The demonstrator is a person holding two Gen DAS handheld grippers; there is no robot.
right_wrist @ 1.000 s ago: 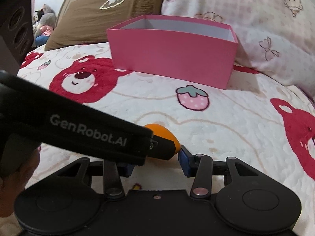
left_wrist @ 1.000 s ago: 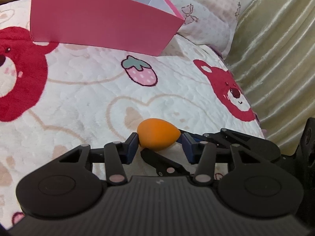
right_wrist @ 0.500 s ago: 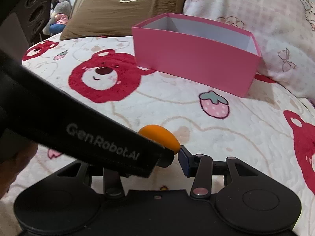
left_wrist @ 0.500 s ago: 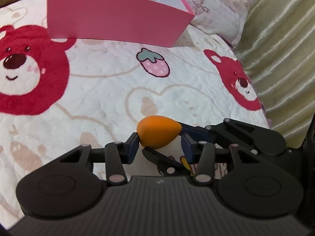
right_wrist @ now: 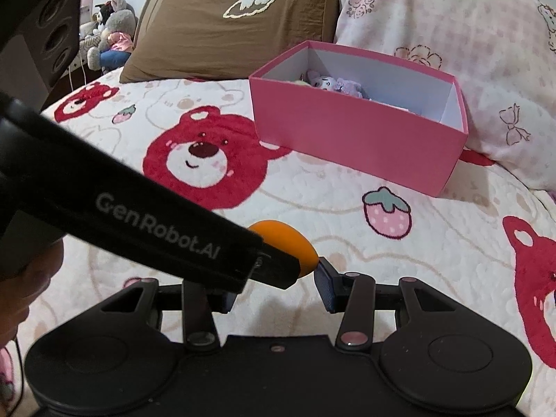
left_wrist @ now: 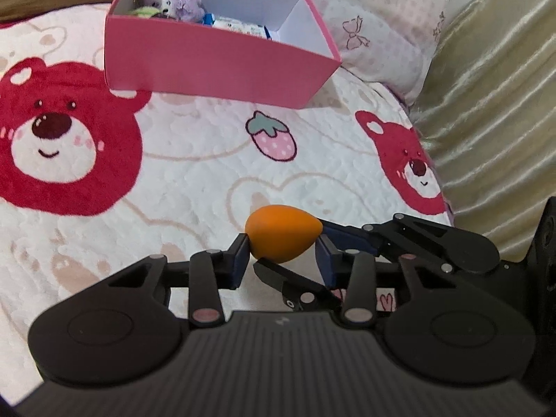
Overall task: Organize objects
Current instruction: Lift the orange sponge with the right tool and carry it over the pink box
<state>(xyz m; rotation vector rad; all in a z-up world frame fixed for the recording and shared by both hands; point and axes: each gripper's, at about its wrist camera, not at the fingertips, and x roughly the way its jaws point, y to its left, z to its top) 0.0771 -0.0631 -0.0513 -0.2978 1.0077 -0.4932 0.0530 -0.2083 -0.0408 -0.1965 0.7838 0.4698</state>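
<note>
- Lifting the orange egg-shaped sponge (left_wrist: 282, 238) clear of the bedspread (left_wrist: 194, 173), we have it pinched across its width between the blue pads of the left gripper (left_wrist: 283, 255), whose jaws are closing a touch tighter on it right now.
- A second ago it sat low against the quilt; now it rides higher, and the view over it has opened up.
- The right gripper (right_wrist: 278, 286) comes up alongside; its jaws are set narrow, and its right pad (right_wrist: 325, 288) sits against the sponge's pointed tip. Its left pad is hidden behind the other tool, so we cannot tell whether it truly grips.
- Ahead, the pink box (left_wrist: 215, 59) has come nearer, and we can now see inside: a purple plush toy (left_wrist: 180, 3) and small packets (left_wrist: 239, 27) lie at the back, with free room on the right.
- We judge pickup done and the carry under way; the drop into the box is next.
- Watch that soft, rounded sponge: it could squirt out.
</note>
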